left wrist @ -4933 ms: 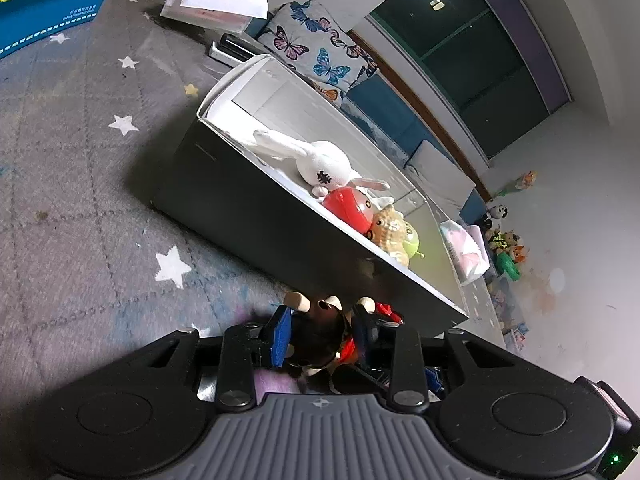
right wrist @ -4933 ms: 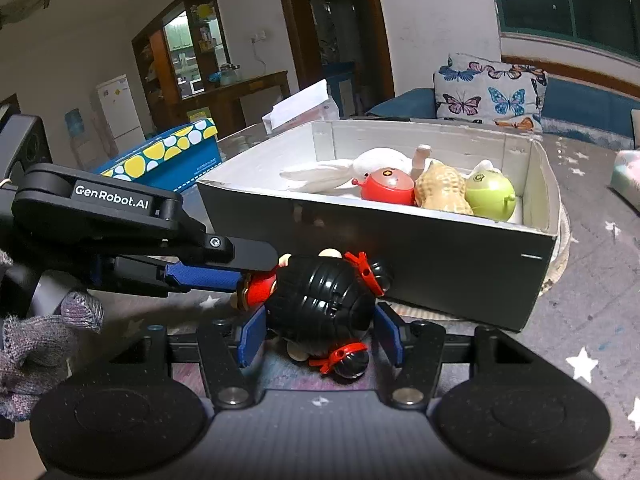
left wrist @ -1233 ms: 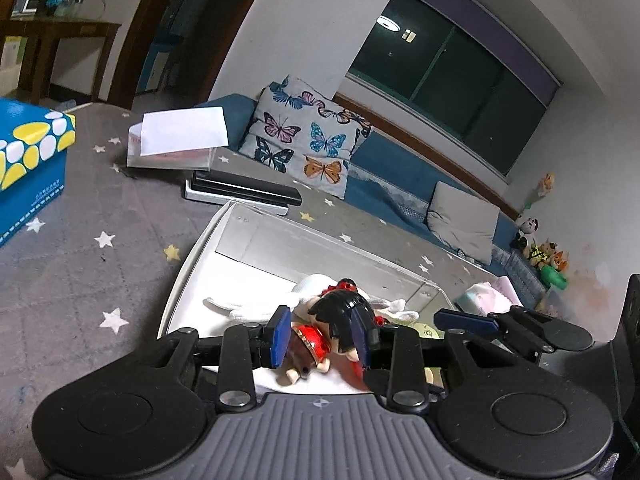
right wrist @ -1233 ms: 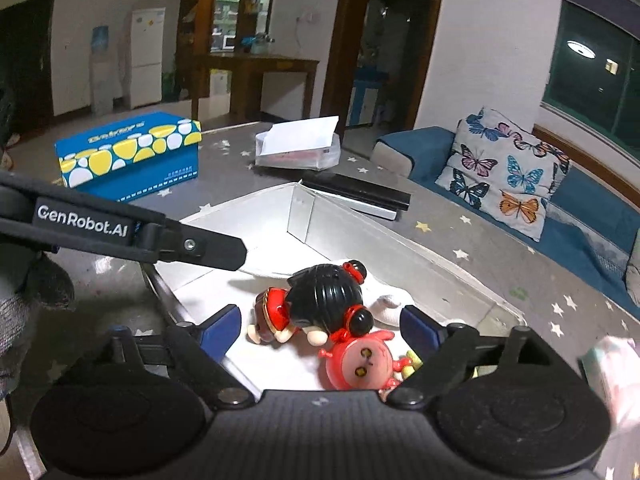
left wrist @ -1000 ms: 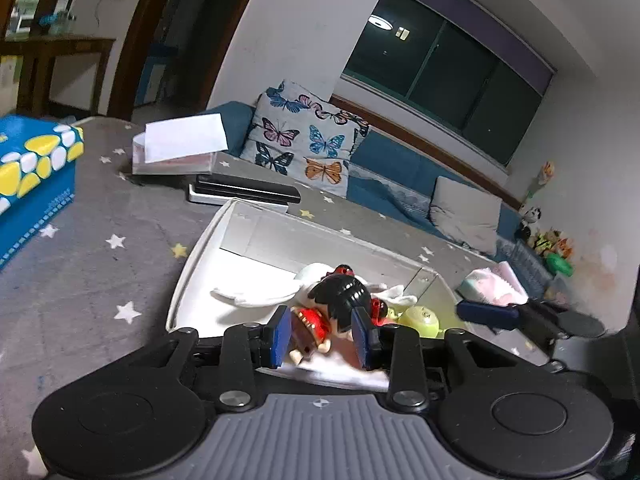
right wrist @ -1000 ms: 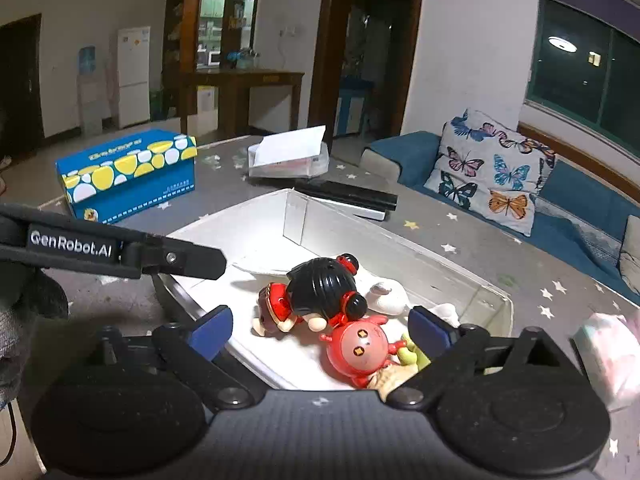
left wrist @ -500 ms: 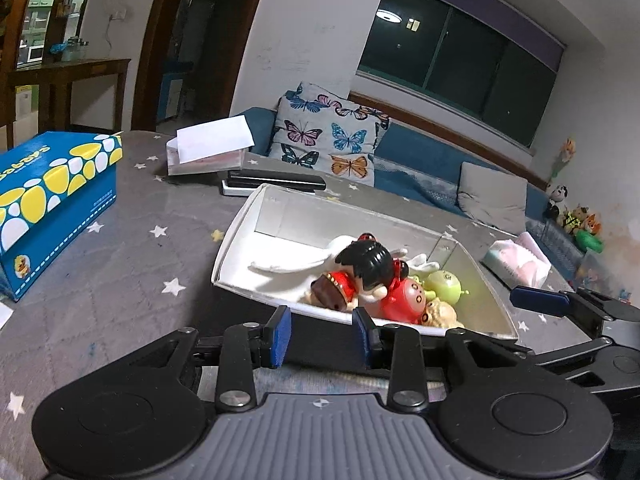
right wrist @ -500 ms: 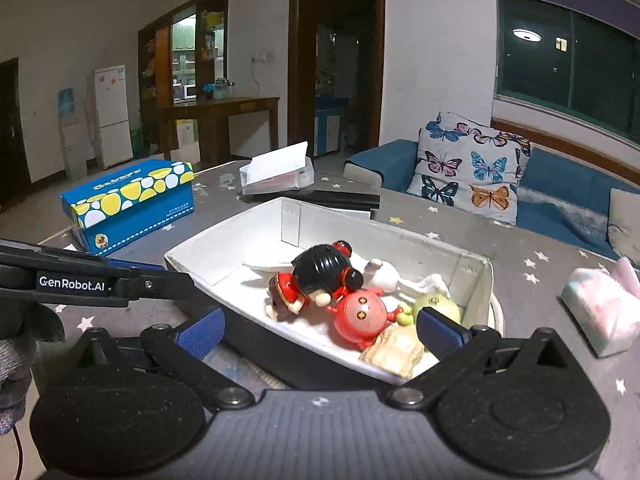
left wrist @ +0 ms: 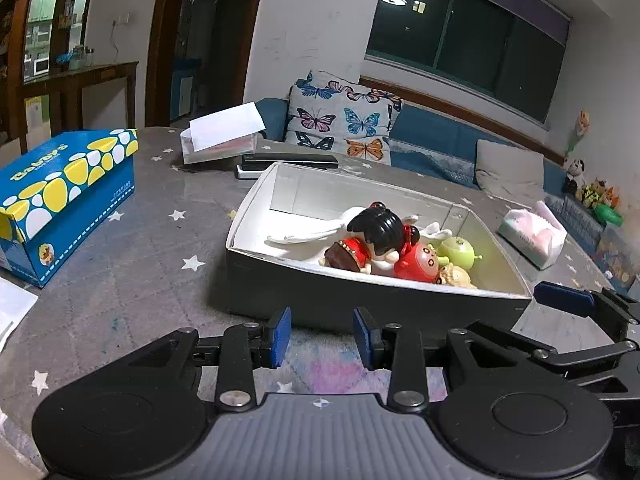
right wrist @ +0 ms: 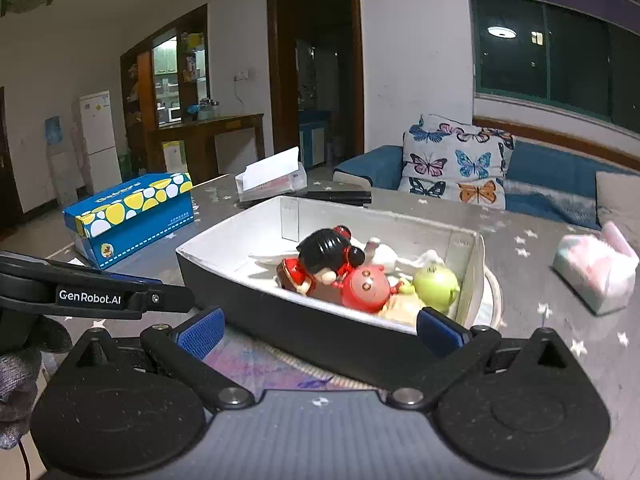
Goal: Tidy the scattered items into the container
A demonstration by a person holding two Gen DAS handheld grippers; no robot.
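A dark box with a white inside (left wrist: 280, 292) (right wrist: 240, 276) stands on the grey star-patterned table. In it lie a black-haired doll in red (left wrist: 372, 236) (right wrist: 320, 256), a red round toy (left wrist: 416, 264) (right wrist: 366, 286), a green round toy (left wrist: 458, 252) (right wrist: 436, 284), a tan toy (left wrist: 456, 276) and a white plush rabbit (left wrist: 312, 234). My left gripper (left wrist: 322, 336) is empty, jaws a little apart, just in front of the box's near wall. My right gripper (right wrist: 320, 328) is wide open and empty, in front of the box.
A blue and yellow tissue box (left wrist: 60, 196) (right wrist: 132, 212) stands to the left. A clear box with white paper (left wrist: 220, 136) and a black flat device (left wrist: 288, 160) lie behind the container. A pink tissue pack (left wrist: 532, 236) (right wrist: 596, 268) lies to the right.
The left gripper let go of the doll in the box; the right had opened earlier. Both have drawn back and down to the near side, empty.
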